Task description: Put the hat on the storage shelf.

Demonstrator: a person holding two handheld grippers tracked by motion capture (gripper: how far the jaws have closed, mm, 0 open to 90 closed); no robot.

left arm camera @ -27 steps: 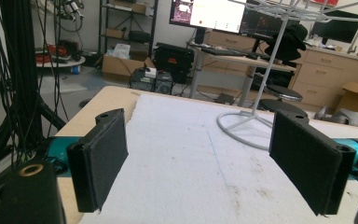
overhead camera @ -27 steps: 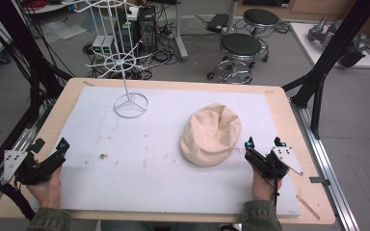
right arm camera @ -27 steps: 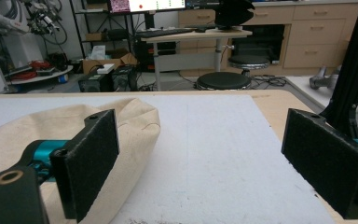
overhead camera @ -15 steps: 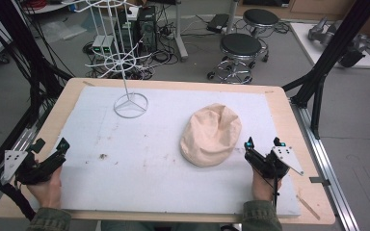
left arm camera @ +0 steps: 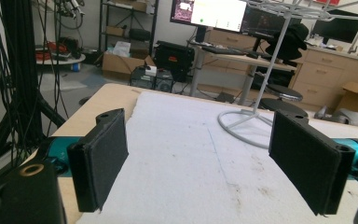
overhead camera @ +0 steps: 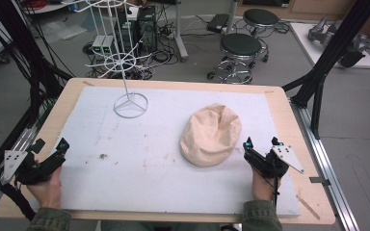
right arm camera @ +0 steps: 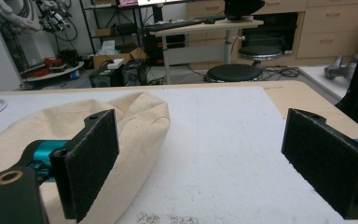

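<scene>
The right gripper (overhead camera: pixel 261 144) sits with jaws spread wide, the hat (overhead camera: pixel 211 134) at its ten o'clock, and the left gripper (overhead camera: pixel 50 146) gapes too.

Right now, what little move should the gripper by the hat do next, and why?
Probably slide the right gripper a little forward and toward the hat. Its jaws stand wide open with nothing between them, and the hat lies flat on the white mat just beside its left jaw, seemingly not yet touched. That would bring the hat's near edge between the jaws. The left gripper rests far off.
</scene>
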